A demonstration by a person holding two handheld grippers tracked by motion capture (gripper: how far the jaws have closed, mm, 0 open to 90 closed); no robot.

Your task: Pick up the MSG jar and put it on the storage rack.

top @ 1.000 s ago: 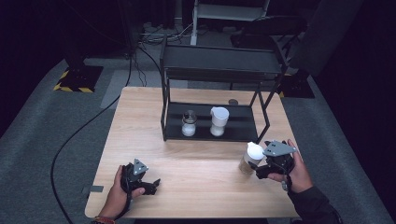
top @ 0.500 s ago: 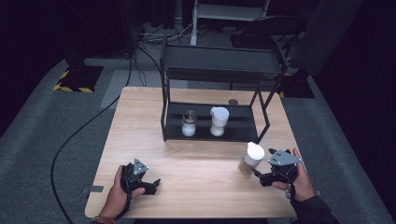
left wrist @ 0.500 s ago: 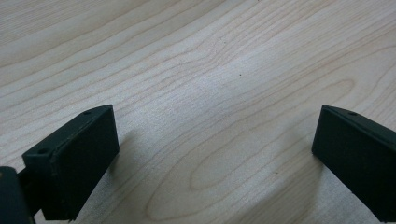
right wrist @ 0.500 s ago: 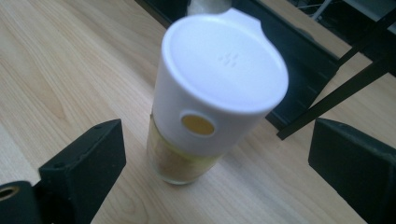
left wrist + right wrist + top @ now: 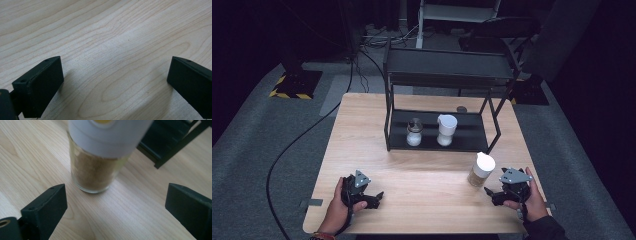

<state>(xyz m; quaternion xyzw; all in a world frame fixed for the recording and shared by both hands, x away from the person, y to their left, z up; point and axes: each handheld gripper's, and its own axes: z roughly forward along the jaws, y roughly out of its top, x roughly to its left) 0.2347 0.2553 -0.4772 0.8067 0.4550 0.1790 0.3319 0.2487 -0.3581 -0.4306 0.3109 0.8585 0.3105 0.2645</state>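
Note:
A glass spice jar [image 5: 482, 170] with a white lid and brown powder stands upright on the wooden table [image 5: 427, 170], just in front of the rack's right leg. My right gripper [image 5: 493, 192] sits low to the right of it, near the table's front edge. In the right gripper view the jar [image 5: 97, 167] stands ahead of the right gripper [image 5: 116, 191], whose jaws are open wide and touch nothing. My left gripper [image 5: 379, 196] rests at the front left, and in its own view the left gripper [image 5: 115, 67] stands open over bare wood.
A black two-level rack [image 5: 447, 75] stands at the back of the table. On its lower shelf are a dark-lidded jar of white grains [image 5: 414, 132] and a white-lidded jar [image 5: 446, 129]. A small round object [image 5: 460, 108] lies behind the rack.
My right gripper has drawn back from the spice jar toward the front edge and sunk lower. The jar has stayed standing in place. The left gripper has not moved.

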